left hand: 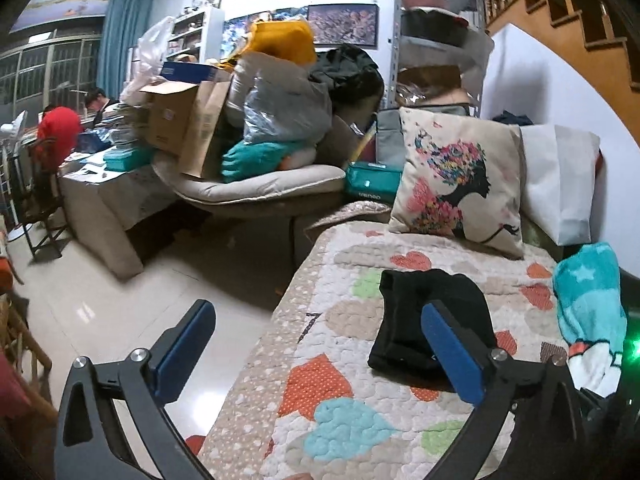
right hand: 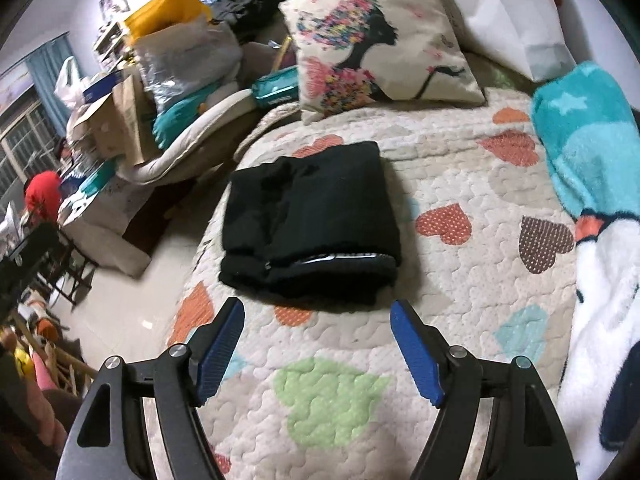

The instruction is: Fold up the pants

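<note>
Item: black pants (right hand: 310, 224), lying as a compact folded bundle on the heart-patterned quilt (right hand: 460, 168) of the bed, at the centre of the right wrist view and lower right of centre in the left wrist view.

Condition: several layers stacked, edges fairly square; the fold appeared largely done.

Handling (judged): soft, limp, light knit; likely to sag and unfold if lifted by one layer. Best taken at the thick near edge, pinching all layers together, or at two opposite corners.

Tongs: left tongs (left hand: 320, 352) spread wide, holding nothing; right tongs (right hand: 318, 340) likewise spread, empty, just short of the bundle.

Nearby: printed cushion (right hand: 380, 44), upper centre; teal fleece blanket (right hand: 588, 140), right edge.
</note>
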A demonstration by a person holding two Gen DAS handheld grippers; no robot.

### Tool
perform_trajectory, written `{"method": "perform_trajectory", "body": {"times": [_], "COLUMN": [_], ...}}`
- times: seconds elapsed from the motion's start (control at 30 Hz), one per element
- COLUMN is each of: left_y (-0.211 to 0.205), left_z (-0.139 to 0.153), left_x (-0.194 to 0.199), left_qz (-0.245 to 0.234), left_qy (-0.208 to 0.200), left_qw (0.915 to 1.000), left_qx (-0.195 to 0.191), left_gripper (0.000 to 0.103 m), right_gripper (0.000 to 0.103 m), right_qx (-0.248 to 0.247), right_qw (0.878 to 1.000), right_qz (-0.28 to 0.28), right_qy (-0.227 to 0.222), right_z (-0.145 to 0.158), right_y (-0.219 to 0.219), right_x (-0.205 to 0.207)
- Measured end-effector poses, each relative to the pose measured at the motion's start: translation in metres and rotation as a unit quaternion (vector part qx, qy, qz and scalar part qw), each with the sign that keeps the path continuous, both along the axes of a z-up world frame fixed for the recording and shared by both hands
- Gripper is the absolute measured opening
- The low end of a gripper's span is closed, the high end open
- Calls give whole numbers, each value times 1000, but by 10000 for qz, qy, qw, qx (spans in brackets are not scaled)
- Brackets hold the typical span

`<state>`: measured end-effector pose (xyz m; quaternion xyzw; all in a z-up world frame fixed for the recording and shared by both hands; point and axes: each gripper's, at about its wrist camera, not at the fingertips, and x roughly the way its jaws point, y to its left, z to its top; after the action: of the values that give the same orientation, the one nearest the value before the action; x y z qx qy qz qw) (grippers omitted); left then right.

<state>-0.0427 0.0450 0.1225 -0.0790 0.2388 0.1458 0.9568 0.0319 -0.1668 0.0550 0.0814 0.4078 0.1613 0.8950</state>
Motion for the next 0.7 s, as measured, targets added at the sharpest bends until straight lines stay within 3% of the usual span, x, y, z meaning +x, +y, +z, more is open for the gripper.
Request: {"method": "perform_trajectory", "body": {"times": [0.27,0.7], "left_y": [-24,-58], "left_z": [-3,-9], "left_x": [-7,-12], "left_qz": [-328,-897], "left_qy": [585,860], "left_qw": [9977,9921], "left_qx": [-30,151], "left_gripper": [103,103], "right_gripper": [85,88], "right_qx": [-360,-576], "right_qw": [9979,9944], "right_qz": [11,-71], "right_qy": [-547,-886], "right_z": [22,34], "right_y": [3,-3], "right_x": [-27,-39]}}
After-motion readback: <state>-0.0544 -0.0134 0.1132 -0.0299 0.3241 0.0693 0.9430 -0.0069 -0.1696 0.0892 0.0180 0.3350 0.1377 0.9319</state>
